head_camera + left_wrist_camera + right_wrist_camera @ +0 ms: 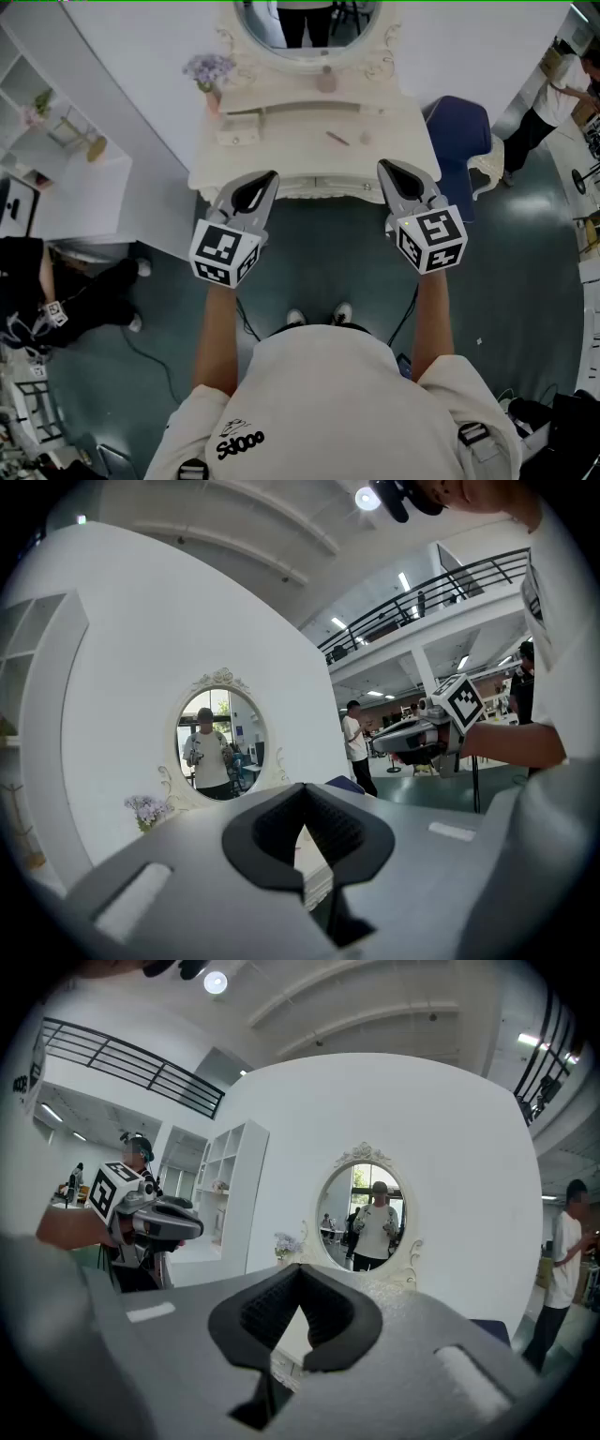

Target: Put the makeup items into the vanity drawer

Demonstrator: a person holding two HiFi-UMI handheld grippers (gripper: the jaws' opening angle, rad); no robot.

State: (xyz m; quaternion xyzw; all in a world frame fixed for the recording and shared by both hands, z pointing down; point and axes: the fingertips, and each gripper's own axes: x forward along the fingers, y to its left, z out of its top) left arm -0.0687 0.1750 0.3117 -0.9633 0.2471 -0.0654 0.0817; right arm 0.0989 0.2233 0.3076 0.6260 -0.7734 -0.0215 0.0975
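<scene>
The white vanity (281,155) stands ahead of me under its oval mirror (309,23). On its top lie a pinkish bottle (325,80), a thin pencil-like stick (337,138) and a small item (365,138). The drawer front (319,186) below the top looks closed. My left gripper (271,176) (302,799) is shut and empty, held in the air just before the vanity's front edge. My right gripper (383,166) (298,1279) hovers level with it, also shut with nothing between its jaws. Each gripper shows in the other's view.
A vase of pale purple flowers (210,73) sits at the vanity's back left. A blue chair (461,131) stands to its right, a white shelf unit (56,159) to the left. One person (548,103) stands at far right, another (66,286) sits at left.
</scene>
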